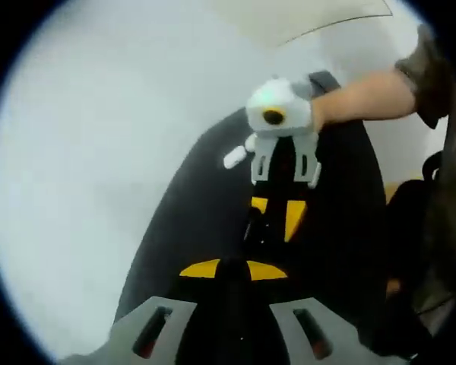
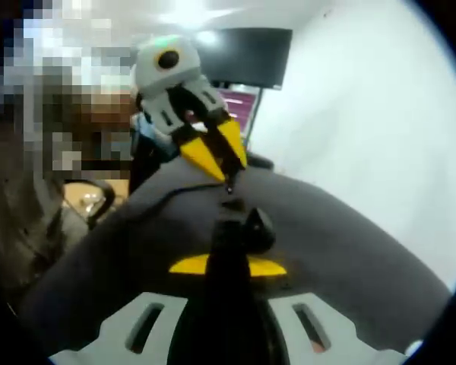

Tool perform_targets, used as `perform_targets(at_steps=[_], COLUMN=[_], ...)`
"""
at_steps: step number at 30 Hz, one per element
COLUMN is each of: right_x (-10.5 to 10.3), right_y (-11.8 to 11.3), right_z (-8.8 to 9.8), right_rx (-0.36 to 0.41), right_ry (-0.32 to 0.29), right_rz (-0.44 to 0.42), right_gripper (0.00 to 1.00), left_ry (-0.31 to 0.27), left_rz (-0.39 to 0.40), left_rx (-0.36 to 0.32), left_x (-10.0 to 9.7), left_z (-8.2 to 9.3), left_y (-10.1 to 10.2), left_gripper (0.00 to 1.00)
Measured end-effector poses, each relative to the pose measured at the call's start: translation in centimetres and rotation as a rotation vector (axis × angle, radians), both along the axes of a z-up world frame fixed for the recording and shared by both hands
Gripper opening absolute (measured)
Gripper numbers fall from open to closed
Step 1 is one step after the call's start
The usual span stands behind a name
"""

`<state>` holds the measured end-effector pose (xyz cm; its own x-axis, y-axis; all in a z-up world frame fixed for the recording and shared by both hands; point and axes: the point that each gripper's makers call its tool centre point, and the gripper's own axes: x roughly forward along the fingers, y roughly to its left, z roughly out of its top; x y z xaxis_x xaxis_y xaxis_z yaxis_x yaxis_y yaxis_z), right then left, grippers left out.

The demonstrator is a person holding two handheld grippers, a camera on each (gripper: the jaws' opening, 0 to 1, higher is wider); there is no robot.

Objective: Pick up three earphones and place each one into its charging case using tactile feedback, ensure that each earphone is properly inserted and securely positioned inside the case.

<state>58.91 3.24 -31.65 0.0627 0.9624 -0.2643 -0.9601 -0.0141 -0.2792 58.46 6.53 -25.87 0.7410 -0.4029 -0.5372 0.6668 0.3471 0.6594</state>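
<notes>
White surface is seen across the left of the left gripper view, and a dark mat is laid over it as a work area that sets off small pale parts. One white earphone lies loose on the mat, left of centre in the upper half of the frame. It is just beside the right gripper, off to the left of its fingers and not between them. Further right, that gripper is carried by a bare forearm reaching in from the upper right.

The two tools are held nose to nose over the mat, probably so that one can steady what the other handles. In the right gripper view the left gripper is seen at upper centre, its yellow fingers drawn together to a point just above the mat. Whether anything is pinched there cannot be told. Slightly right of centre, a small dark rounded object sits touching the tips of the right gripper's own fingers. It cannot be told whether it is a case or an earphone, nor whether those fingers are closed on it.
</notes>
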Motion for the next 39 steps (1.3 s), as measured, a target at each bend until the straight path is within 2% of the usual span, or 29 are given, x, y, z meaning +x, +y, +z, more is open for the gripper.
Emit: perform_targets(at_steps=[2,7,13,15,18,25,29,32,37,39], right_x=[0.0,0.0,0.0,0.0,0.0,-0.1,-0.1,-0.1,-0.1,-0.1], right_y=[0.0,0.0,0.0,0.0,0.0,0.0,0.0,0.0,0.0,0.0], right_z=[0.0,0.0,0.0,0.0,0.0,0.0,0.0,0.0,0.0,0.0], right_rx=[0.0,0.0,0.0,0.0,-0.001,0.0,-0.001,-0.001,0.0,0.0], right_ry=[-0.001,0.0,0.0,0.0,-0.002,-0.004,-0.004,-0.004,-0.005,-0.004], right_rz=[0.0,0.0,-0.001,-0.001,-0.001,0.0,0.0,0.001,0.0,0.0], right_gripper=[0.18,0.18,0.18,0.18,0.18,0.18,0.18,0.18,0.18,0.18], left_ry=[-0.039,-0.084,-0.103,-0.106,-0.104,-0.104,-0.09,-0.102,-0.116,-0.114], left_rz=[-0.018,-0.084,-0.104,-0.122,-0.137,-0.148,-0.158,-0.162,-0.158,-0.153], left_rx=[0.072,0.261,0.361,0.442,0.514,0.568,0.576,0.586,0.576,0.552], left_x=[0.3,0.4,0.6,0.6,0.2,0.3,-0.1,-0.3,-0.1,-0.2], left_z=[0.2,-0.4,-1.0,-1.4,-1.8,-1.8,-2.0,-2.1,-1.8,-1.5], left_y=[-0.3,-1.3,-2.1,-2.1,-2.0,-2.0,-1.9,-2.1,-2.4,-2.4], left_gripper=[0.09,0.09,0.09,0.09,0.09,0.09,0.09,0.09,0.09,0.09])
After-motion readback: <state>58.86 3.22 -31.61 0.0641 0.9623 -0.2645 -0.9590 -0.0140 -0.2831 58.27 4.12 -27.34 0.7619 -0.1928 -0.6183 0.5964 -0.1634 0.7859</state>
